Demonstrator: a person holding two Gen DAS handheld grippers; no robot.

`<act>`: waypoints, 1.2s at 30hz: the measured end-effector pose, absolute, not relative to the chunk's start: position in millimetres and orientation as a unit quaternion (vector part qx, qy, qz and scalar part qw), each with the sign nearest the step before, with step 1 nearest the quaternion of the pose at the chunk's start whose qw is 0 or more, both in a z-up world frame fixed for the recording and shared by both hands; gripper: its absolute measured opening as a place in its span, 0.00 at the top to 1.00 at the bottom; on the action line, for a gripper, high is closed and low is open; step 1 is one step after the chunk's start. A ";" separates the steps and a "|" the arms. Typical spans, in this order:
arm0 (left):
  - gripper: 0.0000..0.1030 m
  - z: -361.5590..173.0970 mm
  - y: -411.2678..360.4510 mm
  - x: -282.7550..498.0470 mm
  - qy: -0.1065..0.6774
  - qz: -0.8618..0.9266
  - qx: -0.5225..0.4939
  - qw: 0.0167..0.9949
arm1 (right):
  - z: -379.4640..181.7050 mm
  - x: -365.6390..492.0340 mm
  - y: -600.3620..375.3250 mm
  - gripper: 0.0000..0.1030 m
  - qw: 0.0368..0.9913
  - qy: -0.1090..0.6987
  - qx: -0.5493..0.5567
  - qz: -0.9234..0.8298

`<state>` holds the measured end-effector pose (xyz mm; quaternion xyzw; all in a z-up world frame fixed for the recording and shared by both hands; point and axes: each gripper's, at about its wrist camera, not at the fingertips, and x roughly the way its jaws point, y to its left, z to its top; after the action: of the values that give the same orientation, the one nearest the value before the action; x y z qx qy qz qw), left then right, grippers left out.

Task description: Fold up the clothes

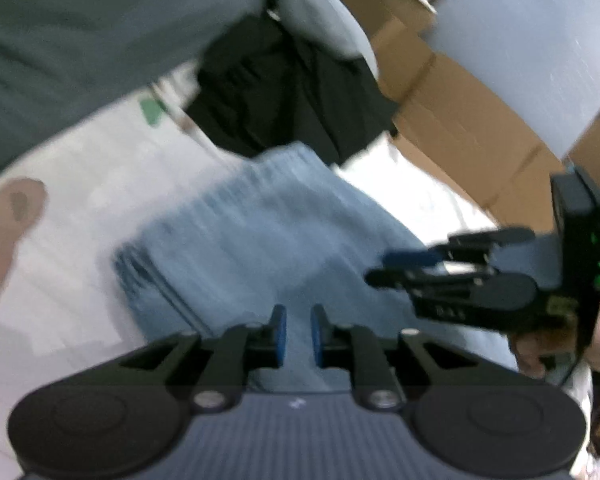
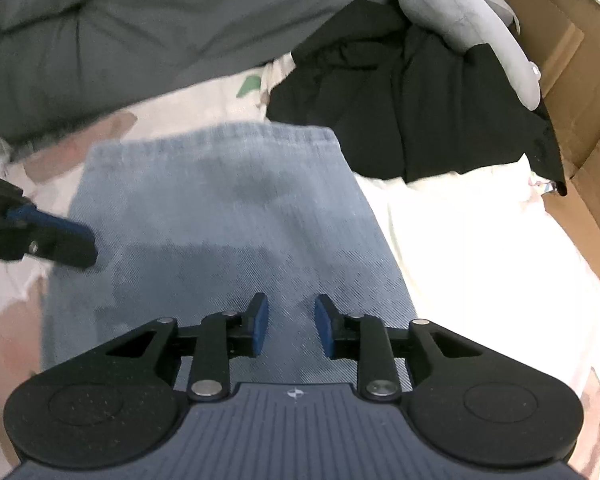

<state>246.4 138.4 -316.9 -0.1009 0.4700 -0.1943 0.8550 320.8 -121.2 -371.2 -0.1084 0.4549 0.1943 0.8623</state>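
Folded light-blue jeans (image 1: 240, 232) (image 2: 220, 208) lie flat on a pale bedsheet (image 2: 480, 240), the folded edge on the far side. My left gripper (image 1: 299, 334) hovers over the near part of the denim, its blue pads a narrow gap apart with nothing between them. My right gripper (image 2: 291, 326) also hangs over the near part, open wider and empty. In the left wrist view, blurred, the right gripper (image 1: 378, 268) reaches in from the right above the jeans' right edge. In the right wrist view the left gripper (image 2: 82, 240) pokes in at the jeans' left edge.
A crumpled black garment (image 2: 420, 100) (image 1: 284, 92) lies just beyond the jeans. A grey quilt (image 2: 140, 40) fills the far left and a light-grey garment (image 2: 460, 12) drapes over the black one. Cardboard boxes (image 2: 580, 80) (image 1: 460, 112) border the right. A person's thumb (image 1: 8, 220) shows at the left edge.
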 end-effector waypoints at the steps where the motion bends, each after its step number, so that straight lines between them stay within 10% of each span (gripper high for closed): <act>1: 0.87 -321.4 135.7 244.6 0.475 -0.196 -0.095 0.852 | -372.7 318.8 -123.0 0.65 0.863 0.454 -0.114 0.192; 36: 0.77 -327.6 71.7 197.6 0.504 -0.290 -0.028 0.813 | -361.7 174.9 -227.0 0.66 0.866 0.486 -0.060 0.100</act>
<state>197.6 71.8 -327.6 -0.0275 0.5038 -0.2905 0.8130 174.9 -227.0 -361.7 -0.0597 0.4865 0.1005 0.8659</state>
